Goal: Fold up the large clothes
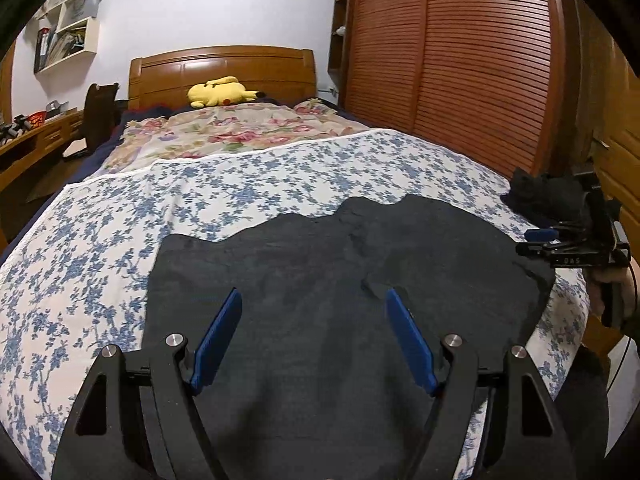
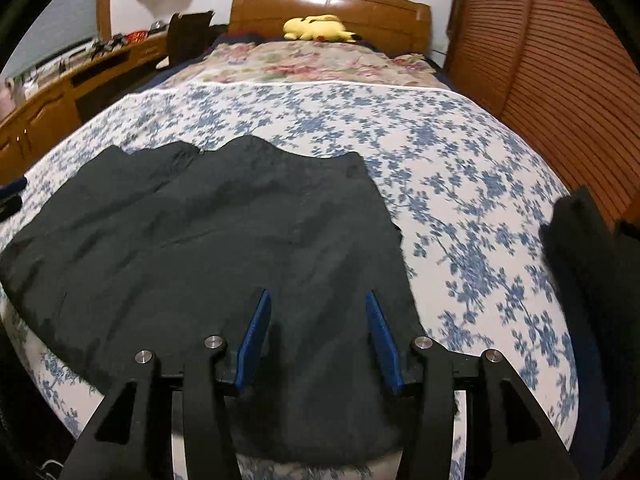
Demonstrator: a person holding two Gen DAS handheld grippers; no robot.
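A large dark grey garment (image 1: 320, 280) lies spread flat on the bed's blue-flowered sheet (image 1: 100, 248), with its far edge wavy. My left gripper (image 1: 313, 294) hovers over the garment's near part, jaws wide apart and nothing between the blue pads (image 1: 218, 344). At the right edge of the left wrist view a hand holds my right gripper (image 1: 530, 242) just past the garment's right side. In the right wrist view the right gripper (image 2: 317, 296) stands open over the same garment (image 2: 192, 240), near its right edge, and pinches no cloth.
A second dark piece of clothing (image 1: 548, 196) (image 2: 580, 248) lies bunched at the bed's right side. Further back are a pink floral quilt (image 1: 224, 136), a yellow plush toy (image 1: 218, 92) and a wooden headboard (image 1: 224, 68). Slatted wardrobe doors (image 1: 460, 60) stand right, a wooden desk (image 2: 60, 92) left.
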